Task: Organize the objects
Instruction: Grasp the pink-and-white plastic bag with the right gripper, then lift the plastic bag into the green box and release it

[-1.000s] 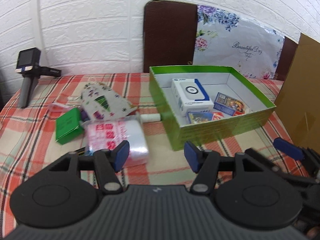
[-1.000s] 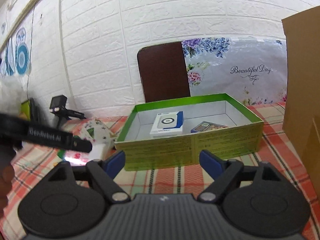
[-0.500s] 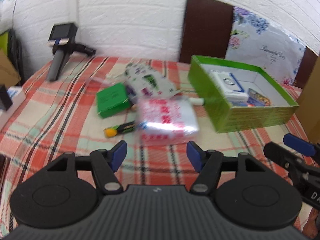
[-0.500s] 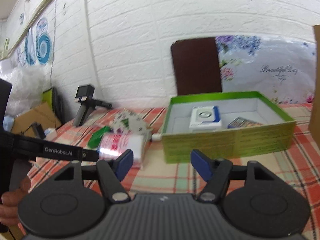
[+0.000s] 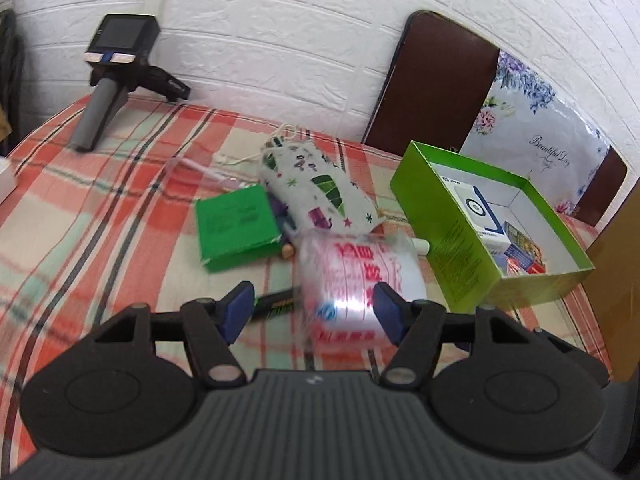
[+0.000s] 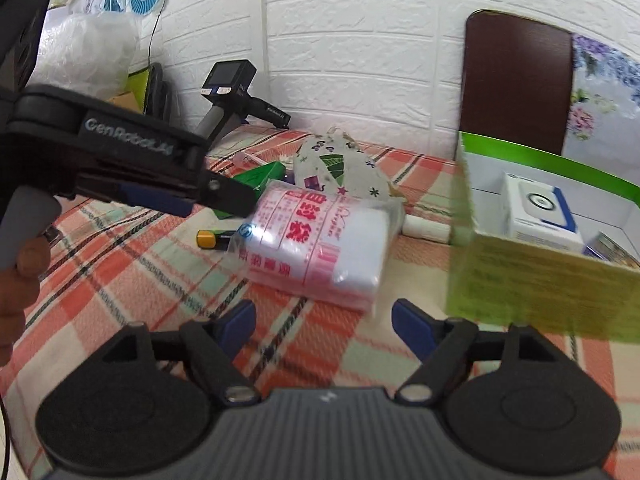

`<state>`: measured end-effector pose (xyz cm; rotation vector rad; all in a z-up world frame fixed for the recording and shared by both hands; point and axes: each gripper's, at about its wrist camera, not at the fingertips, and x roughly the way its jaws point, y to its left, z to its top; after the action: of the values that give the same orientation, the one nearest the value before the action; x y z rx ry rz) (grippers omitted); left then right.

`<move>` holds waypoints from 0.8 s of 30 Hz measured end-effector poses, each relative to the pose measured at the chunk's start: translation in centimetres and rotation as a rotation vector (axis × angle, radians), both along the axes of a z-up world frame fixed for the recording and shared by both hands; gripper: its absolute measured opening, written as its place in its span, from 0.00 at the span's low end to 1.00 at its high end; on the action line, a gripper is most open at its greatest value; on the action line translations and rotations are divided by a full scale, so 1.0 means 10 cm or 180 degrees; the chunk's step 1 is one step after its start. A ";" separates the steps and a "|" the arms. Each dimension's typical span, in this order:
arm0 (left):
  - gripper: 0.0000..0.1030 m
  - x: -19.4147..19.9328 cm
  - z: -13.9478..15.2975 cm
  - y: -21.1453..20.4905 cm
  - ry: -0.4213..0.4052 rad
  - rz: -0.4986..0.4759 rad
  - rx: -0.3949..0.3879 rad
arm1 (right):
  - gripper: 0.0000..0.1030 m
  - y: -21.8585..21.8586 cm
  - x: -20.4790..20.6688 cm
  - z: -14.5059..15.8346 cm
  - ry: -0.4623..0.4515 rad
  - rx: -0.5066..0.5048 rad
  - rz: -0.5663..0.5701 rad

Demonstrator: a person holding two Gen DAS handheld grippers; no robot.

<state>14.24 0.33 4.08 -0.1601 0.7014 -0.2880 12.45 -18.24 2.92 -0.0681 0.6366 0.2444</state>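
Observation:
A clear plastic pack with red print (image 5: 354,276) (image 6: 320,240) lies on the checked cloth beside a green open box (image 5: 448,236) (image 6: 520,276). My left gripper (image 5: 314,310) is open, just in front of the pack, with a battery (image 5: 276,302) (image 6: 214,238) between its fingers. My right gripper (image 6: 324,326) is open and empty, low over the cloth in front of the pack. A small green box (image 5: 236,226) and a patterned pouch (image 5: 320,192) (image 6: 340,168) lie behind. The green box holds a white-and-blue box (image 5: 478,210) (image 6: 540,212) and cards (image 5: 520,246).
A black handheld device (image 5: 116,68) (image 6: 232,96) stands at the back by the white brick wall. A brown chair back (image 5: 432,80) and a flowered bag (image 5: 540,152) are behind the green box. A cardboard box (image 5: 620,280) stands at the right. A white tube (image 6: 426,230) lies by the box.
Both grippers have swung left and moved closer to the plastic pack. The left gripper now sits just in front of the pack and the battery. Both stay open.

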 end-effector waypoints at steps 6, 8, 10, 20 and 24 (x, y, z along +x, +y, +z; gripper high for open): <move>0.64 0.37 -0.21 -0.13 0.0168 -0.0135 -0.0076 | 0.81 0.05 0.46 -0.16 0.0221 0.0096 -0.0034; 0.48 0.34 -0.20 -0.14 0.0147 -0.0245 -0.0189 | 0.76 0.08 0.49 -0.18 0.0194 0.0095 -0.0042; 0.47 0.26 -0.13 -0.15 0.0027 -0.0204 -0.0062 | 0.60 0.11 0.42 -0.15 0.0115 0.0084 -0.0087; 0.41 -0.26 0.55 -0.10 -0.0525 -0.0248 -0.0351 | 0.53 0.04 -0.12 0.30 -0.0671 0.0103 -0.0130; 0.41 -0.26 0.73 -0.47 -0.0682 -0.0450 -0.0321 | 0.53 -0.26 -0.19 0.45 -0.0869 0.0082 -0.0322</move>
<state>11.64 -4.36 11.34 -0.1732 0.4863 -0.4692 10.55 -20.85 7.45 -0.0434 0.3639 0.1421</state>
